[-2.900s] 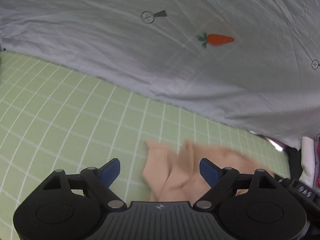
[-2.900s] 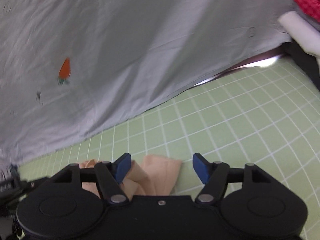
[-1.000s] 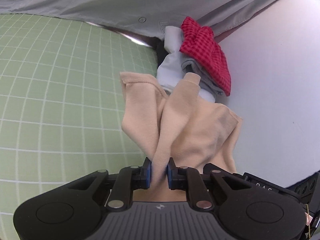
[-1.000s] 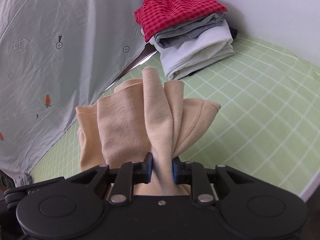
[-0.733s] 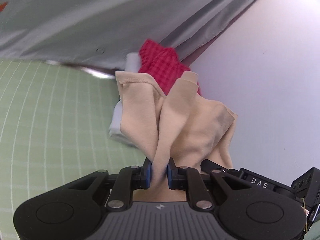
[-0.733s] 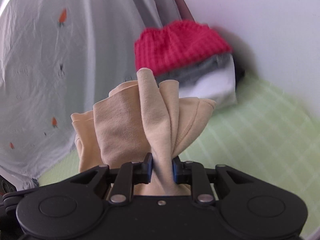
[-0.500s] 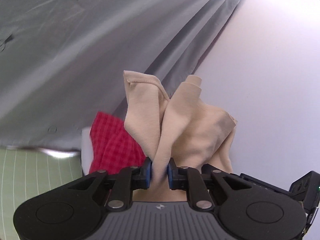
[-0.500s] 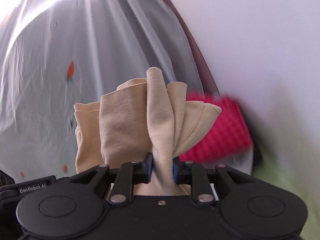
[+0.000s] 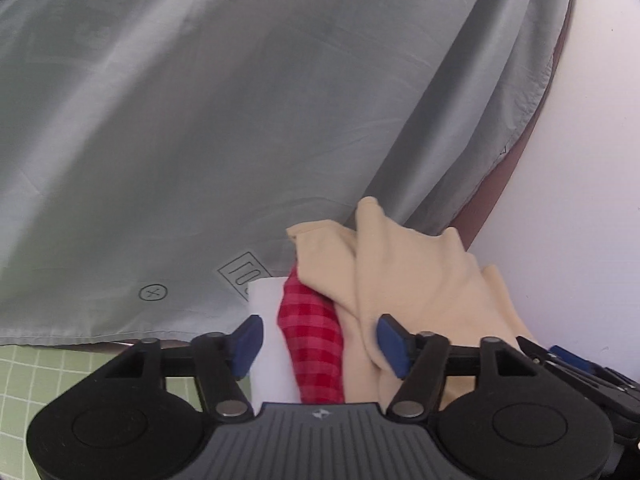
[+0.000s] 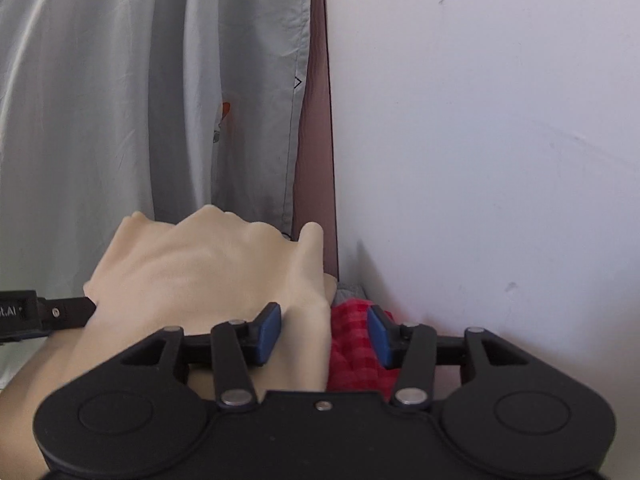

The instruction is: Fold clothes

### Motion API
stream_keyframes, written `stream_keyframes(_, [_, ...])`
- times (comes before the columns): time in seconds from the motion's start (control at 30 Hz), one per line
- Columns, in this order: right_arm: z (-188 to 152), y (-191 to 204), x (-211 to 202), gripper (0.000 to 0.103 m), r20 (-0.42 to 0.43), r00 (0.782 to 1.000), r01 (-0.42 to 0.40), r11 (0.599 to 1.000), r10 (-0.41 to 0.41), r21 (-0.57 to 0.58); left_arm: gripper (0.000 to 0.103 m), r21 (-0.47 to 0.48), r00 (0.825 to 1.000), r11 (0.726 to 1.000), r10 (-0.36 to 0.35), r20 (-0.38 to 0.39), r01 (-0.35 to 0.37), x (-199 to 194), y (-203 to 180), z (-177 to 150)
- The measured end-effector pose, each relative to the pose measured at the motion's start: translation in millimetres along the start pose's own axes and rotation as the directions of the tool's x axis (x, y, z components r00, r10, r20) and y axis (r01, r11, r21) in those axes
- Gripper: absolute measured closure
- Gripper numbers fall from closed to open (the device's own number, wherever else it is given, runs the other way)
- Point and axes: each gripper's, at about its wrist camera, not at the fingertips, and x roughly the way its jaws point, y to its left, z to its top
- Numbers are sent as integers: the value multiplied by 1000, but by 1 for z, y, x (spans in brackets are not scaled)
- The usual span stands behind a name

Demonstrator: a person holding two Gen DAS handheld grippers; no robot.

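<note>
One beige garment is seen lying bunched on one red checked garment, above one white folded item, against the wall. The jaws of the left gripper and right gripper have just been opening; both are released, with cloth lying loose between the pads.

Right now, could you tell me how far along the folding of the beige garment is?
Nearly done. The folded beige garment already rests on the red checked garment topping the pile by the wall. In hand: nothing; the left tool and right tool have just been opening, pads off the cloth. Left: pull both tools back; the top still looks rumpled and may need smoothing.
</note>
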Motion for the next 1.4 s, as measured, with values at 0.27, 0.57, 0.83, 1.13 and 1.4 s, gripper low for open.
stream_keyframes(0.27, [-9, 9, -83, 7, 55, 997, -53, 999, 54, -10, 3, 204, 995, 975, 73, 68, -86, -71, -11, -22])
stream_keyframes(0.57, [-71, 19, -193, 0, -110, 993, -34, 999, 33, -6, 0, 176, 999, 984, 33, -10, -31, -216, -29, -99])
stream_keyframes(0.83, [-102, 13, -283, 0, -120, 991, -55, 998, 53, -21, 0, 210, 997, 977, -17, -70, 31, -289, -32, -143])
stream_keyframes(1.13, [-120, 9, -346, 0, -113, 994, -11, 1000, 8, -21, 0, 237, 996, 969, -49, -78, 66, -339, -38, -175])
stream_keyframes(1.4, [-129, 2, -380, 0, -97, 995, 20, 1000, -20, 0, 0, 248, 995, 964, -79, -61, 92, -367, -44, -187])
